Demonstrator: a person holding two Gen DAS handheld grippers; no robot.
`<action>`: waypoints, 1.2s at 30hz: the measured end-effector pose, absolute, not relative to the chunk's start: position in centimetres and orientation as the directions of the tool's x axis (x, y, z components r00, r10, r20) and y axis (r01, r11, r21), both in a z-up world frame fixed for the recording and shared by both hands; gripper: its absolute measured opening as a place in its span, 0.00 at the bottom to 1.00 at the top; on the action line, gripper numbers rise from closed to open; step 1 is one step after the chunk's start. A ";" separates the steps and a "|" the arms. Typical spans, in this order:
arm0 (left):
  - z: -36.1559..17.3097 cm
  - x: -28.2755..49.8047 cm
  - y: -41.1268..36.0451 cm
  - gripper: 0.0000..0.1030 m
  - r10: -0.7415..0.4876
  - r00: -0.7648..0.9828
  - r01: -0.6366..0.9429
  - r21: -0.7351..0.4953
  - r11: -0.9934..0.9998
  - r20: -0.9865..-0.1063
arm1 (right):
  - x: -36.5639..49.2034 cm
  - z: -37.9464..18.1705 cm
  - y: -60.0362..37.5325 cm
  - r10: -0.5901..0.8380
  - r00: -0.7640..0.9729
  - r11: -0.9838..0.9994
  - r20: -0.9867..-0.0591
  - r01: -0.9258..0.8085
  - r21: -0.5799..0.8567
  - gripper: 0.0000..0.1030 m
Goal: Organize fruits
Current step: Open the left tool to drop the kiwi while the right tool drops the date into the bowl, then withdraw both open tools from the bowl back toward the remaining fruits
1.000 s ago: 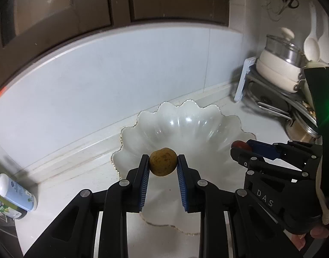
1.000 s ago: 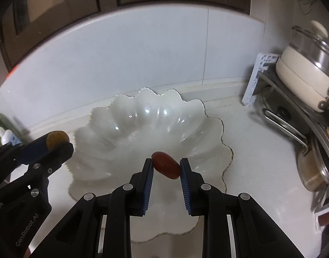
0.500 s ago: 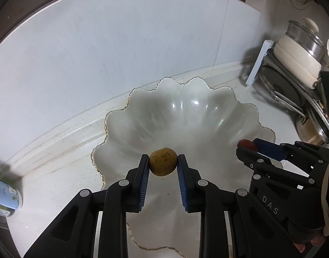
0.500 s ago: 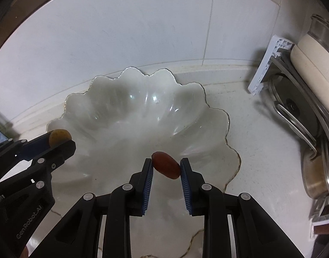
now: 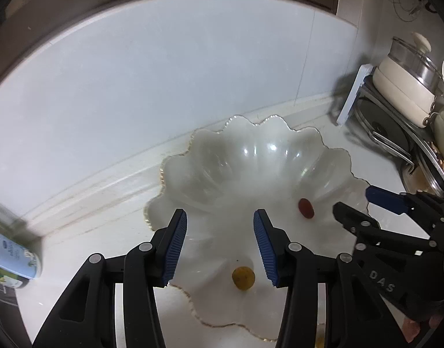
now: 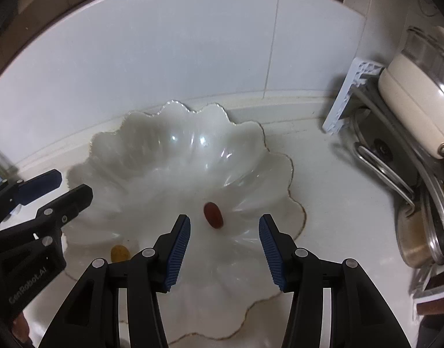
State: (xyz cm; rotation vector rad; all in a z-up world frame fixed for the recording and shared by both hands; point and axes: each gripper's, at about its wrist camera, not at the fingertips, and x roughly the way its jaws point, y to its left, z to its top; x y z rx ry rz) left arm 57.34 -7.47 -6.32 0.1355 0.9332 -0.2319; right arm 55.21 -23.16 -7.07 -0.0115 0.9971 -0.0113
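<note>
A white scalloped bowl (image 5: 251, 156) (image 6: 169, 133) with a gold rim sits on the pale counter by the wall. A small yellow-brown fruit (image 5: 243, 277) (image 6: 119, 253) lies in its near part, below my left gripper (image 5: 220, 220), whose jaws are opening with nothing between them. A red oval fruit (image 5: 305, 208) (image 6: 213, 215) lies on the bowl's floor, just beyond my right gripper (image 6: 225, 226), whose jaws are also opening and hold nothing. Each gripper shows in the other's view, the right gripper (image 5: 358, 203) at the right and the left gripper (image 6: 65, 187) at the left.
A rack at the right holds a cream pot with a glass lid (image 5: 407, 84) (image 6: 419, 87), pan lids (image 5: 387, 139) and a white rack end (image 6: 349, 95). A white bottle (image 5: 13, 255) lies at the far left. The tiled wall stands close behind the bowl.
Both grippers have opened and let go. The yellow-brown fruit and the red fruit have dropped from the pads into the bowl. The left gripper has moved closer over the bowl.
</note>
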 end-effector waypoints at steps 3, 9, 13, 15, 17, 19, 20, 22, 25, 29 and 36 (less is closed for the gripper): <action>-5.3 56.3 -7.0 0.50 -0.142 0.595 0.255 0.018 0.967 -0.791 | 54.1 -5.9 -23.3 -0.017 0.569 1.000 -0.822 0.010 -0.014 0.49; -3.0 53.6 -6.5 0.50 -0.142 0.654 0.256 0.042 0.966 -0.743 | 51.4 -3.7 -23.3 -0.011 0.624 1.000 -0.781 0.017 -0.001 0.49; -1.5 51.6 -6.0 0.51 -0.170 0.683 0.265 0.024 0.964 -0.710 | 49.5 -2.4 -23.4 0.000 0.655 1.000 -0.756 0.016 0.014 0.49; -0.8 50.6 -5.9 0.51 -0.181 0.694 0.272 0.021 0.962 -0.697 | 48.4 -1.5 -23.3 0.004 0.672 1.000 -0.740 0.018 0.022 0.49; -0.1 49.6 -5.9 0.52 -0.195 0.703 0.283 0.018 0.959 -0.683 | 47.5 -0.9 -23.2 0.009 0.687 0.999 -0.726 0.019 0.031 0.49; 0.6 48.6 -5.8 0.52 -0.213 0.712 0.298 0.013 0.954 -0.669 | 46.4 -0.3 -23.0 0.012 0.704 0.999 -0.710 0.020 0.036 0.49; 0.9 48.1 -5.8 0.52 -0.221 0.716 0.305 0.012 0.952 -0.662 | 45.8 0.1 -23.0 0.012 0.714 0.999 -0.700 0.021 0.039 0.49; 1.4 47.0 -5.7 0.52 -0.231 0.726 0.313 0.011 0.950 -0.648 | 44.6 0.6 -23.0 0.013 0.728 0.999 -0.685 0.023 0.043 0.49; 2.2 45.4 -5.5 0.52 -0.244 0.741 0.318 0.006 0.948 -0.625 | 43.3 1.0 -23.2 0.010 0.741 0.998 -0.671 0.031 0.049 0.49; 2.9 43.6 -5.1 0.52 -0.259 0.755 0.320 -0.007 0.947 -0.602 | 41.4 1.6 -23.3 -0.001 0.756 0.998 -0.655 0.040 0.045 0.49; 3.6 40.3 -4.3 0.54 -0.275 0.784 0.329 -0.004 0.944 -0.557 | 37.7 2.6 -22.9 -0.031 0.786 0.999 -0.618 0.052 0.016 0.49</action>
